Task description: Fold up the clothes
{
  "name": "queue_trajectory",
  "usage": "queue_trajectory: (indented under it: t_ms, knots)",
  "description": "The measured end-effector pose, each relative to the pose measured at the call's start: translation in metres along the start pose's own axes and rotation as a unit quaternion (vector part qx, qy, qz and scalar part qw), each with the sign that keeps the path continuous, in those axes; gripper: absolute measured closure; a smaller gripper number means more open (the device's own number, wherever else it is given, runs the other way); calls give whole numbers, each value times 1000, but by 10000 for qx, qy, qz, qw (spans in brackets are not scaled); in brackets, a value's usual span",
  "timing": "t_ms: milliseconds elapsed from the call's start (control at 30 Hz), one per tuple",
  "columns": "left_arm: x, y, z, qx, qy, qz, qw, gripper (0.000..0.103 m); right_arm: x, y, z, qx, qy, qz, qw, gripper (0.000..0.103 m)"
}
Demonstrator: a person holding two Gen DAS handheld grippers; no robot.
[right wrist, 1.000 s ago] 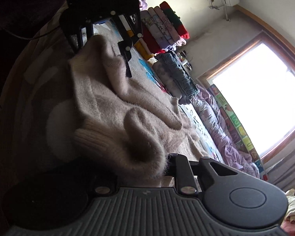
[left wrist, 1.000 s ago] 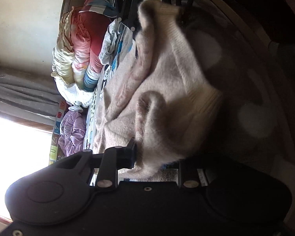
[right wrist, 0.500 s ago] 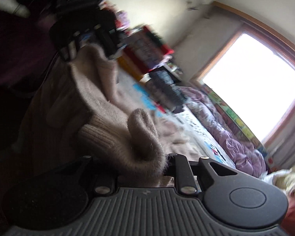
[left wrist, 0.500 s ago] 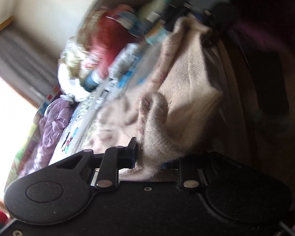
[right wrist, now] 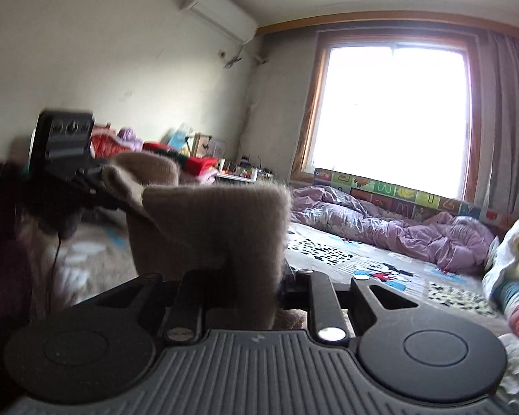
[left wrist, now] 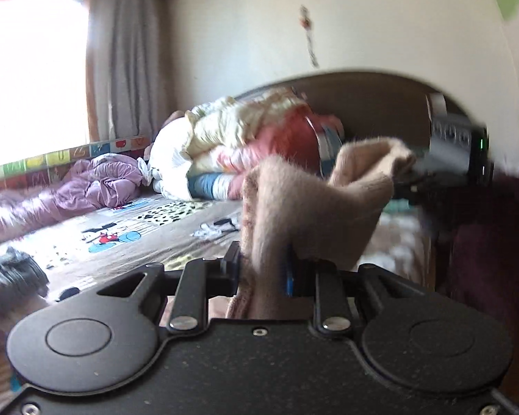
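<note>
The landmark is the bed with the cartoon-printed sheet (left wrist: 128,231). At its window side lies a crumpled lilac quilt (left wrist: 97,183), and next to it, against the dark headboard, sits a pile of folded white, cream and red bedding (left wrist: 245,145). Above the bed, nearer to the camera, the fluffy beige knitted sweater (left wrist: 304,214) hangs in the air, stretched between the two tools. The left gripper (left wrist: 263,269) is clenched on one edge of the sweater. To the right of it, the right gripper (left wrist: 429,176) appears blurred at the other end of the sweater. In the right wrist view the right gripper (right wrist: 256,280) is also clamped on this fabric, and the sweater (right wrist: 207,221) reaches leftwards to the left gripper (right wrist: 93,186).
</note>
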State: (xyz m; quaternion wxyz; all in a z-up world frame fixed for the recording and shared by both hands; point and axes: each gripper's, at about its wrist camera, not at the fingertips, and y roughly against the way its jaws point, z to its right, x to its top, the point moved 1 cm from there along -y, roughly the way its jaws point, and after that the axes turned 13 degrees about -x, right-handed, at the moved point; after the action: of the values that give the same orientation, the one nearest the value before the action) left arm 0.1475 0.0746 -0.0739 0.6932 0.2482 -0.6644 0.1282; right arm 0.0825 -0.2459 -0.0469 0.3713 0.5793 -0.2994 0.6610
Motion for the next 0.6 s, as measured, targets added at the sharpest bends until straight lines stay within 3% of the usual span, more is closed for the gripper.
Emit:
queue_trajectory:
  t_ms: [167,400,600]
  knots:
    - [6,-21,-46,-169,679,365,9969,81,-7,-44,48,181,-1081,-53,9940,80]
    - [-7,-43,-100,-187,1489,750,9858,81,-37,-116,92,98,-2403,-345,9700,80]
    - [-24,-61,-143,-153,2196,923,9711,81,-56,-173,110,74,-2949,-722,9528,80]
